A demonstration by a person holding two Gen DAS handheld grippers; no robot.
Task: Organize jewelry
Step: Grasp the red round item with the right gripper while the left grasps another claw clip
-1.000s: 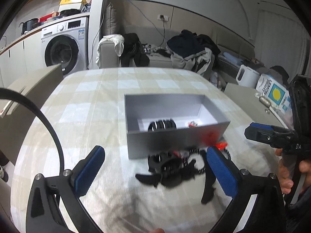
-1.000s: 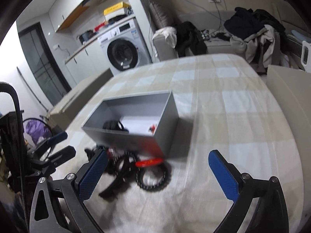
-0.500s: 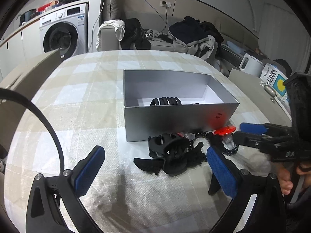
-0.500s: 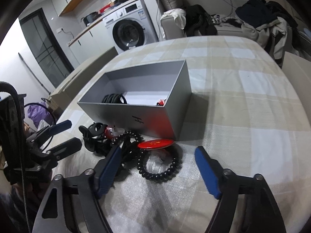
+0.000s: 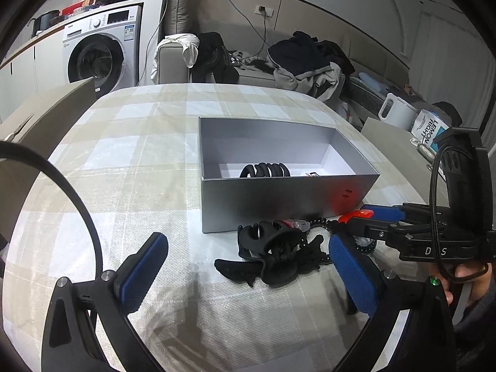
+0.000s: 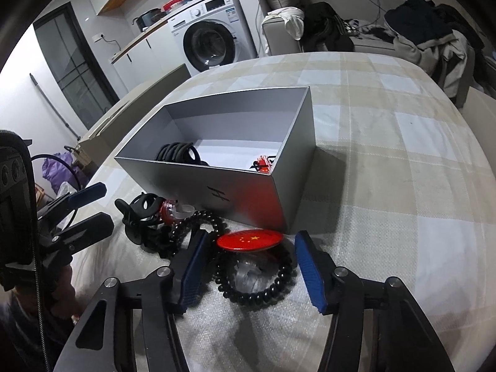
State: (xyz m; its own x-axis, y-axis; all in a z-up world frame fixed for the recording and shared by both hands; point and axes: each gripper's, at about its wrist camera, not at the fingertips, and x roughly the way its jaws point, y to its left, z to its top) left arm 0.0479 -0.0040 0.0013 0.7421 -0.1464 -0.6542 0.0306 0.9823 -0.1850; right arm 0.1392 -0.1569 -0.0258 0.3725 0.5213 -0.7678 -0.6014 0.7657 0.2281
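An open grey box [image 5: 285, 198] [image 6: 217, 192] stands on the checked tablecloth, with a black coil hair tie [image 5: 265, 170] [image 6: 178, 152] and a small red piece [image 6: 262, 164] inside. In front of it lies a heap: a black hair claw [image 5: 272, 254] [image 6: 139, 214], a black bead bracelet [image 6: 257, 282] and a round red badge [image 6: 251, 240] [image 5: 355, 215]. My right gripper [image 6: 251, 268] is low over the badge and bracelet. Its jaws are closing with both between them, pads not touching. My left gripper [image 5: 248, 274] stands open around the hair claw, clear of it.
A cardboard flap [image 5: 46, 114] rises at the table's left edge. Behind the table are a washing machine [image 5: 99, 52] and a sofa piled with clothes [image 5: 297, 59]. A white kettle [image 5: 396, 113] and a printed carton [image 5: 429, 130] sit to the right.
My right gripper came down and closer to the badge and bracelet, and its jaws narrowed around them. The left gripper stayed open and nearly in place.
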